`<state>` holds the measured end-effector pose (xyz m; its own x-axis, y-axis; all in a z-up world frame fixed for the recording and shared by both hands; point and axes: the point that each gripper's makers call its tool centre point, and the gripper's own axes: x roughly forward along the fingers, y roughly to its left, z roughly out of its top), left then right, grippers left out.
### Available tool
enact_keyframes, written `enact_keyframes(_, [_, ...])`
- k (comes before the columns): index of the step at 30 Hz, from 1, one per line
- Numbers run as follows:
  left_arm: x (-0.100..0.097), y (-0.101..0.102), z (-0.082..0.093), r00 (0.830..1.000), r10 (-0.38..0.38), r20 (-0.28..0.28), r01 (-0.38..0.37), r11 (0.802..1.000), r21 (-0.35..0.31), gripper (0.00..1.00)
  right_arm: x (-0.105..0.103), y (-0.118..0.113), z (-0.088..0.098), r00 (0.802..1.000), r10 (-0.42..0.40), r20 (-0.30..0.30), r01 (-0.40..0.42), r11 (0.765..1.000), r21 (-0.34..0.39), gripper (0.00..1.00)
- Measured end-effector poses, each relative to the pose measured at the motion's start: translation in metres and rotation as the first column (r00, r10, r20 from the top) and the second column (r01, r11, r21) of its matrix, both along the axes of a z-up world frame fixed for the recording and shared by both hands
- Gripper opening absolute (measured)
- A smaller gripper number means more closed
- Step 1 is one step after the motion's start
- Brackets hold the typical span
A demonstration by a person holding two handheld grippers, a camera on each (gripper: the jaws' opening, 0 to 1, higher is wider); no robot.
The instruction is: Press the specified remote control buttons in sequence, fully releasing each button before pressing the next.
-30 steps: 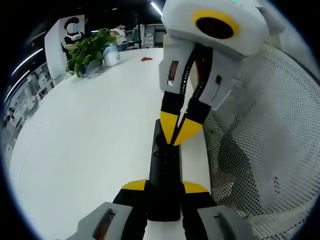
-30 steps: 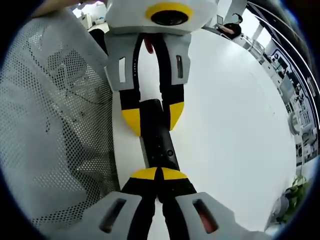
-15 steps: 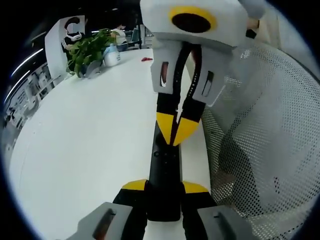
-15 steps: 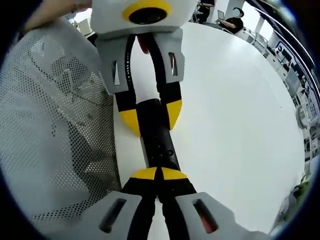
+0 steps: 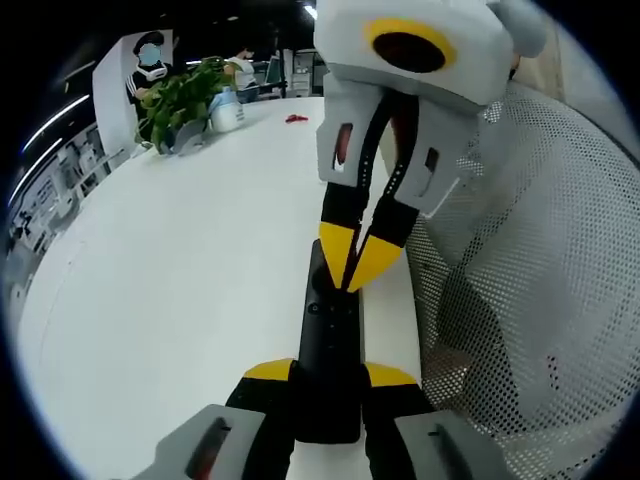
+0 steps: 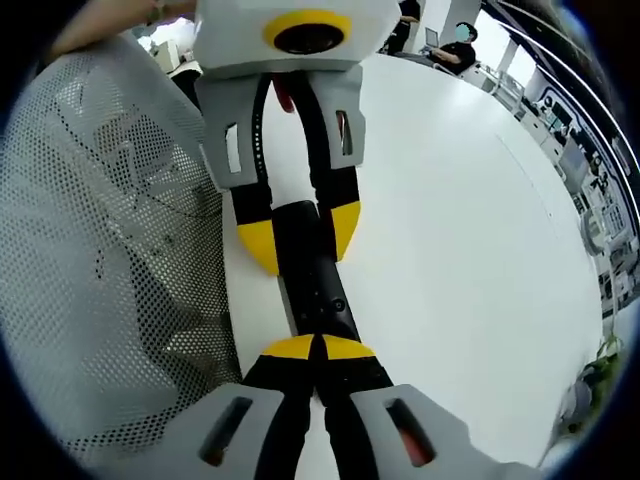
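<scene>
Remote control (image 5: 328,345) is held flat on the white tabletop (image 5: 170,270), clamped by the left gripper (image 5: 330,372); the right gripper (image 5: 353,272), fingers closed, should be pressed straight down, then lifted fully clear.

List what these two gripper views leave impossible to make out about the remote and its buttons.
- Remote button labels: too small, both views.
- Button under the right gripper: left gripper view, covered by its closed tips.
- Remote's far end: right gripper view, hidden between the left gripper's jaws.
</scene>
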<state>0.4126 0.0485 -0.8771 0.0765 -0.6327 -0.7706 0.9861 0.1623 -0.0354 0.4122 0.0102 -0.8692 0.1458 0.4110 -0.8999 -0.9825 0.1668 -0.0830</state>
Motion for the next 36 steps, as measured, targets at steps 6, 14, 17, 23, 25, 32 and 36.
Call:
enact_keyframes(6, [0.0004,0.0001,0.0001,1.000,0.010,-0.006,-0.010,1.000,-0.008,0.25,0.0046,0.0028,0.0008,1.000,-0.007,-0.002,0.007,1.000,0.009,0.00])
enact_keyframes(14, [0.0003,-0.0001,-0.0001,1.000,0.007,-0.006,-0.007,1.000,-0.007,0.25,0.0065,0.0040,-0.0002,1.000,-0.002,-0.001,0.002,1.000,-0.015,0.00])
enact_keyframes(17, [0.0003,0.0000,-0.0003,1.000,0.007,-0.006,-0.007,1.000,-0.007,0.25,0.0071,0.0039,-0.0005,0.999,-0.024,-0.025,0.024,1.000,-0.019,0.00])
enact_keyframes(23, [0.0002,0.0000,-0.0004,1.000,0.006,-0.006,-0.006,1.000,-0.008,0.25,0.0061,0.0039,-0.0015,0.999,-0.008,-0.048,0.007,1.000,-0.027,0.00])
enact_keyframes(25, [0.0002,0.0000,-0.0004,1.000,0.005,-0.007,-0.005,1.000,-0.008,0.25,0.0056,0.0048,-0.0017,0.999,-0.002,-0.046,0.000,0.999,-0.041,0.00])
enact_keyframes(32, [0.0001,0.0001,-0.0002,1.000,0.005,-0.008,-0.006,1.000,-0.008,0.25,0.0065,0.0029,-0.0005,0.997,-0.034,-0.072,0.033,0.999,-0.010,0.00])
enact_keyframes(36, [0.0002,0.0002,-0.0004,1.000,0.008,-0.008,-0.008,1.000,-0.010,0.25,0.0074,0.0040,0.0002,0.995,-0.029,-0.100,0.028,1.000,-0.013,0.00])
